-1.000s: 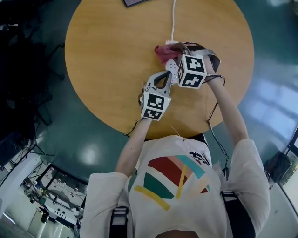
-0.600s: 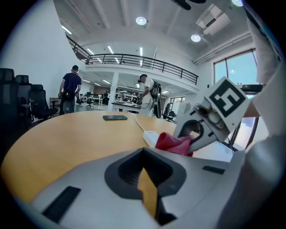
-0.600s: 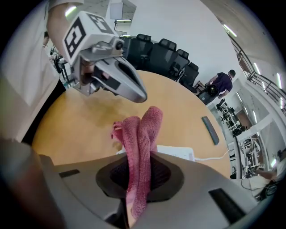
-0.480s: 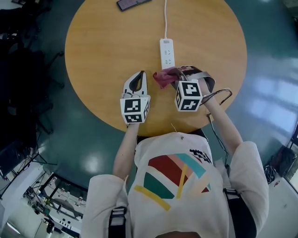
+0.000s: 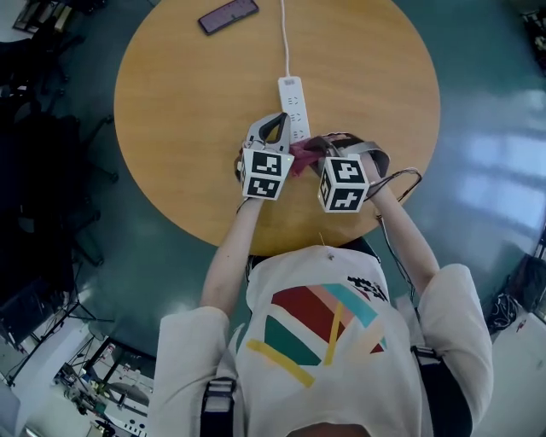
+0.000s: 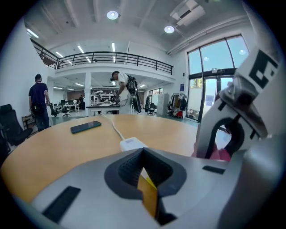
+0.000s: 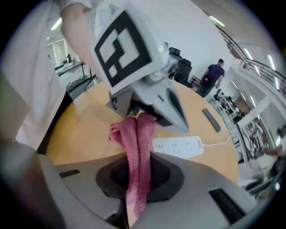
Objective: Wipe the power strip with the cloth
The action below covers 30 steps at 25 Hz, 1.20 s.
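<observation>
Pink cloth (image 7: 136, 143) clamped in right hand-held gripper (image 5: 314, 148), approx 5 o'clock of power strip (image 5: 292, 104) on bench (image 5: 188, 111) — left hand-held gripper (image 5: 274, 130) clenched w/ nothing in it, just beside strip's near end

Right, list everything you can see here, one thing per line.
table: one, round, light wood, under everything.
power strip: one, white, lying mid-table just beyond both grippers.
cord: one, white, running from the strip to the table's far edge.
phone: one, dark, flat near the far edge.
cloth: one, pink-red, clamped in the right hand-held gripper, near the strip's near end.
bystanders: at least two, dark and light tops, in the hall behind the table.
office chair: one, black, beside the table.
left hand-held gripper: one, grey, jaws together, empty, at the strip's near end.
right hand-held gripper: one, grey, shut on the cloth.
</observation>
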Motion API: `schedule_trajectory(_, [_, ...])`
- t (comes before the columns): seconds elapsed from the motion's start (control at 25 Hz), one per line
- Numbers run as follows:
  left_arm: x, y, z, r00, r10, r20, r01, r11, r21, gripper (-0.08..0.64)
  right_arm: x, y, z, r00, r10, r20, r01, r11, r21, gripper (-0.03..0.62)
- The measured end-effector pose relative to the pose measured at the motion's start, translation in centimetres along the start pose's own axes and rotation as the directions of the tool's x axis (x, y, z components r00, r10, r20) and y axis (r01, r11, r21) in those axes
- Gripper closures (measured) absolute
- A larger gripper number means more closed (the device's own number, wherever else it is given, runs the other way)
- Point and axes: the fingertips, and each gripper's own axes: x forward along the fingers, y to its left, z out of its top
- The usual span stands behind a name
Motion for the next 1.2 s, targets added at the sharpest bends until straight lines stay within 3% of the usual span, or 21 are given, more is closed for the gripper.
schedule_trajectory(0.08, [0.9, -0.4, 0.0, 1.000, -0.012, -0.014, 0.012, 1.000, -0.003, 0.526, -1.7, -1.6, -1.0, 0.997, -0.014, 0.070, 0.000, 0.980, 0.199, 0.554])
schedule_trajectory(0.12, [1.3, -0.4, 0.0, 1.000, -0.016, -0.021, 0.016, 1.000, -0.009, 0.526, -2.5, -2.9, -1.8, 0.993, -0.037, 0.116, -0.004, 0.943, 0.333, 0.554])
schedule_trajectory(0.16, [1.7, -0.5, -0.2, 0.999, -0.022, -0.031, 0.022, 1.000, -0.014, 0.526, -3.3, -4.4, -2.7, 0.985, -0.071, 0.159, -0.013, 0.881, 0.473, 0.554])
schedule_trajectory(0.24, [2.4, -0.8, -0.9, 0.998, -0.037, -0.059, 0.036, 0.999, -0.017, 0.526, -4.2, -7.9, -4.9, 0.964, -0.154, 0.216, -0.050, 0.694, 0.719, 0.552])
schedule_trajectory(0.32, [3.0, -0.8, -1.6, 0.996, -0.046, -0.075, 0.045, 0.999, -0.014, 0.526, -4.3, -11.6, -6.6, 0.941, -0.221, 0.258, -0.123, 0.485, 0.866, 0.553])
schedule_trajectory(0.4, [3.4, -0.5, -1.7, 0.996, -0.047, -0.075, 0.049, 0.999, 0.018, 0.526, -3.4, -15.3, -7.4, 0.908, -0.273, 0.318, -0.231, 0.306, 0.924, 0.553])
schedule_trajectory(0.48, [3.5, -0.6, -1.7, 0.997, -0.039, -0.073, 0.046, 0.995, 0.086, 0.526, -1.8, -17.8, -7.8, 0.879, -0.295, 0.375, -0.347, 0.146, 0.926, 0.552])
schedule_trajectory(0.52, [3.3, -1.0, -1.8, 0.997, -0.032, -0.071, 0.040, 0.993, 0.110, 0.526, -1.0, -18.3, -8.0, 0.871, -0.293, 0.394, -0.387, 0.082, 0.918, 0.554])
schedule_trajectory(0.56, [3.2, -1.5, -2.0, 0.997, -0.026, -0.069, 0.034, 0.993, 0.113, 0.526, -0.1, -18.6, -8.2, 0.871, -0.286, 0.400, -0.406, 0.037, 0.913, 0.553])
schedule_trajectory(0.6, [3.1, -1.8, -2.0, 0.997, -0.022, -0.067, 0.029, 0.995, 0.094, 0.526, 0.8, -18.8, -8.6, 0.879, -0.272, 0.393, -0.405, 0.013, 0.914, 0.553])
schedule_trajectory(0.72, [3.4, -1.4, -1.8, 0.997, -0.018, -0.069, 0.019, 1.000, 0.019, 0.526, 3.4, -19.8, -8.7, 0.903, -0.212, 0.374, -0.382, -0.001, 0.924, 0.553])
schedule_trajectory(0.92, [3.2, -1.3, -1.6, 0.998, -0.017, -0.066, 0.019, 1.000, 0.024, 0.526, 4.3, -19.9, -7.0, 0.866, -0.211, 0.454, -0.482, -0.101, 0.871, 0.553])
schedule_trajectory(1.2, [2.8, -1.2, -1.5, 0.997, -0.032, -0.065, 0.033, 0.999, 0.014, 0.526, 3.2, -15.6, -6.3, 0.866, -0.170, 0.470, -0.489, -0.092, 0.867, 0.554])
